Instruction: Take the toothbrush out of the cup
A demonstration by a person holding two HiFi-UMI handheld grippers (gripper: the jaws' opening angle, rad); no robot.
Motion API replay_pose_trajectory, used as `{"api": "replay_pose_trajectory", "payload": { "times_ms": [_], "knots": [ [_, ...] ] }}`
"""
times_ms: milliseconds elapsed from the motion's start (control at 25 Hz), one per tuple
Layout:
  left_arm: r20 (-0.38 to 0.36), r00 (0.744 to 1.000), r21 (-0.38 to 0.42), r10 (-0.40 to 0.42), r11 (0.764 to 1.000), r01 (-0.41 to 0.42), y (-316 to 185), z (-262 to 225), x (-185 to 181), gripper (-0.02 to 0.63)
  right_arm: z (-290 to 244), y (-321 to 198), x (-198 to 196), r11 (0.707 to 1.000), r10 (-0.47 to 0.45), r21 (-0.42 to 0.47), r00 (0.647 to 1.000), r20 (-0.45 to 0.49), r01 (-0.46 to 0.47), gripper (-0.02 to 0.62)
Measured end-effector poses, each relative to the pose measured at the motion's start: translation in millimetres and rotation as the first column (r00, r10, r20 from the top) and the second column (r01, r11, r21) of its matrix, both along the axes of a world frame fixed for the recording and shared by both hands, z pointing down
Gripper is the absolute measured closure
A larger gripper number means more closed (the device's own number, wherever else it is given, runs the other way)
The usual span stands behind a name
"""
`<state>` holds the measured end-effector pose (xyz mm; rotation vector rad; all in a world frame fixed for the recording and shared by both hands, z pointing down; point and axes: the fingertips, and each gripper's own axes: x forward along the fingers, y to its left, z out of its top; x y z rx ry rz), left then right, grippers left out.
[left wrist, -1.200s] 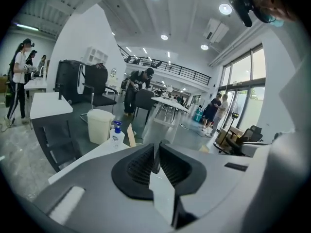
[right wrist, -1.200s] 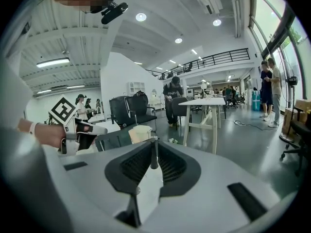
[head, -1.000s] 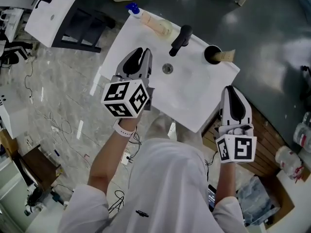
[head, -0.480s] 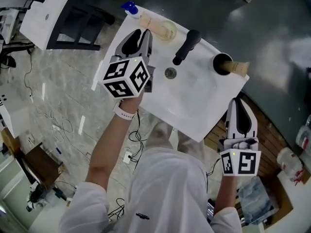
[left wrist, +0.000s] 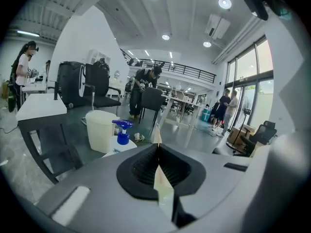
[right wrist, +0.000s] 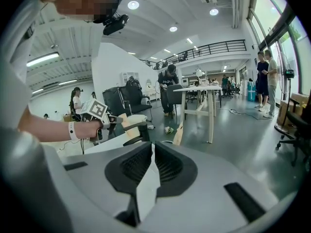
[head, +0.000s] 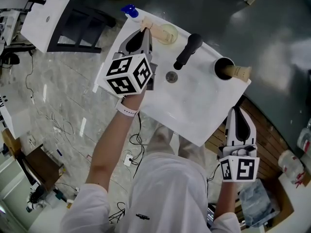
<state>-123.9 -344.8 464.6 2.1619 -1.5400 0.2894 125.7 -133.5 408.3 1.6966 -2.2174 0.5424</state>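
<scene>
A black cup (head: 223, 67) stands at the far right corner of the white sink top (head: 194, 115), and a wooden-handled toothbrush (head: 239, 72) leans out of it to the right. The same toothbrush (right wrist: 179, 132) shows ahead in the right gripper view. At the far left corner lies a clear cup (head: 166, 32) with a beige handle (head: 145, 23) poking out. My left gripper (head: 142, 34) is shut, its tips right at that handle (left wrist: 156, 134); I cannot tell whether they touch. My right gripper (head: 236, 113) is shut and empty, off the sink's near right edge.
A black faucet (head: 188, 50) and a drain (head: 171, 76) sit between the two cups. A blue pump bottle (head: 129, 9) stands at the sink's far left corner. A black-framed chair with a white panel (head: 46, 16) is at the left. People stand among desks in the background.
My left gripper has travelled forward over the sink's left edge to the clear cup. My right gripper has sunk and drawn back from the sink's edge. Both stayed shut.
</scene>
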Motion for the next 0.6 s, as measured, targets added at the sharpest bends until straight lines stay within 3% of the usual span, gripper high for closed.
{"api": "replay_pose_trajectory", "payload": {
  "times_ms": [600],
  "knots": [
    [-0.017, 1.0, 0.143, 0.014, 0.99, -0.011, 33.3, -88.9, 9.2, 0.601, -40.2, 19.2, 8.0, 0.996, 0.0, 0.094, 1.0, 0.007, 0.0, 0.586]
  ]
}}
